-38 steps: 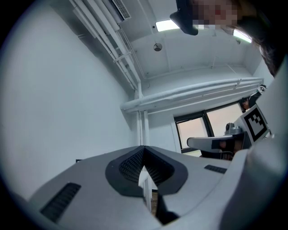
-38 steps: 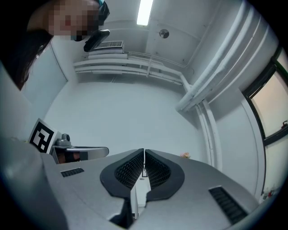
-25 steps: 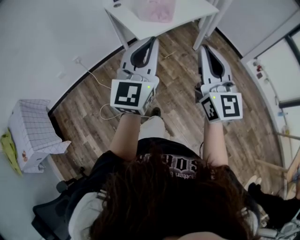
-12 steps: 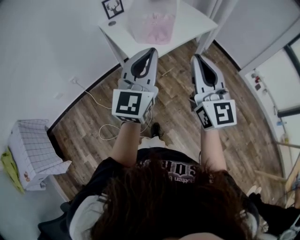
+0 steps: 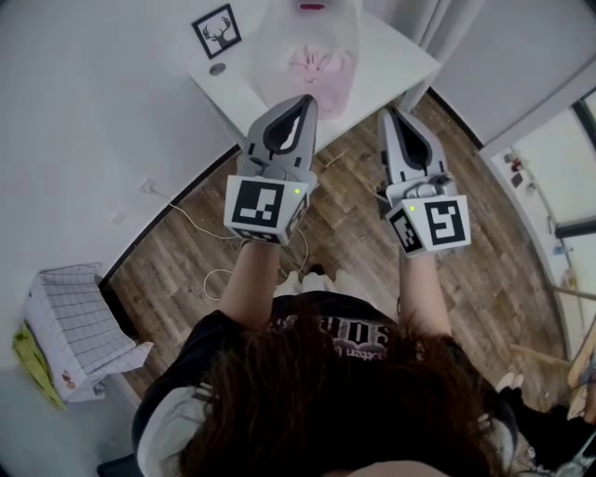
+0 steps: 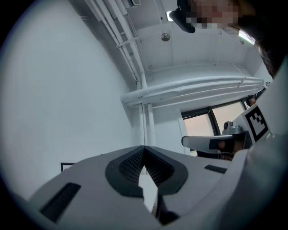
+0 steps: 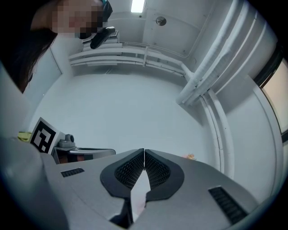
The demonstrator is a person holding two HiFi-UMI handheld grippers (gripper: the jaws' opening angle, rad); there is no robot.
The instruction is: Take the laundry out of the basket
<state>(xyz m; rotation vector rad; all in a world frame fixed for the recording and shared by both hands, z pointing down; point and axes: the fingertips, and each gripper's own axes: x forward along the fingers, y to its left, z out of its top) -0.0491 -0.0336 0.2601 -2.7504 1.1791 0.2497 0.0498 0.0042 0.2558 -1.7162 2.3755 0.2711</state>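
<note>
Bright, even indoor light, seen through fisheye lenses

A ceiling light glares white and a window glows pale. Shadows are soft, and the left gripper is evenly lit. Both gripper views go black at the corners — straight pipes bow near the edges.

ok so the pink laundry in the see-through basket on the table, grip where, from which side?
Probably from above, through the top of the basket: its translucent walls enclose the pink laundry on every side. Pinch a raised fold of the bunched cloth, which sits low inside. Both the left gripper and right gripper are shut, so open first.
</note>
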